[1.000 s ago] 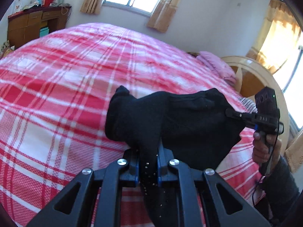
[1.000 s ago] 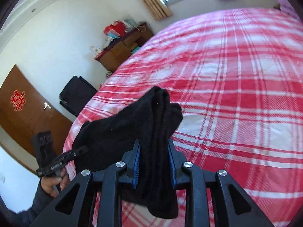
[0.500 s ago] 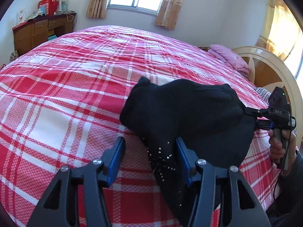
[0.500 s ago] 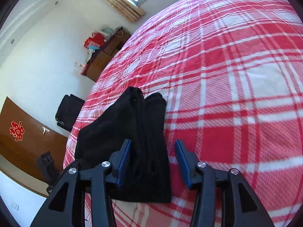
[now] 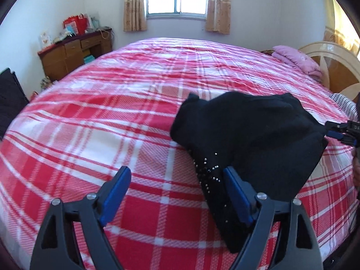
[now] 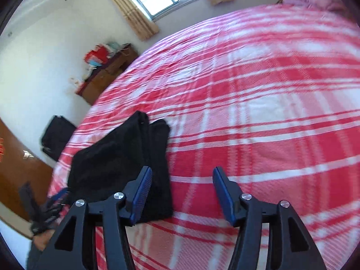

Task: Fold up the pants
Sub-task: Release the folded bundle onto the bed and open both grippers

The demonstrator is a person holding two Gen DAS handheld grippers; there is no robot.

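Note:
The black pants (image 5: 247, 135) lie folded in a bundle on the red and white plaid bed (image 5: 112, 123). Small silver studs show on the near strip of the pants. My left gripper (image 5: 177, 180) is open, and its right finger touches the near end of the pants. In the right wrist view the pants (image 6: 126, 157) lie to the left. My right gripper (image 6: 182, 180) is open and empty, its left finger beside the pants' edge. The right gripper also shows in the left wrist view (image 5: 344, 131) at the pants' right corner.
A wooden dresser (image 5: 74, 56) with clutter stands at the far left wall. A pink pillow (image 5: 297, 60) and a cream headboard (image 5: 333, 67) are at the far right. A black bag (image 6: 56, 137) and a brown door (image 6: 15, 175) stand left of the bed.
Both grippers have opened and let go of the pants, which now rest on the bed. Both have pulled back a little and swung away from the bundle.

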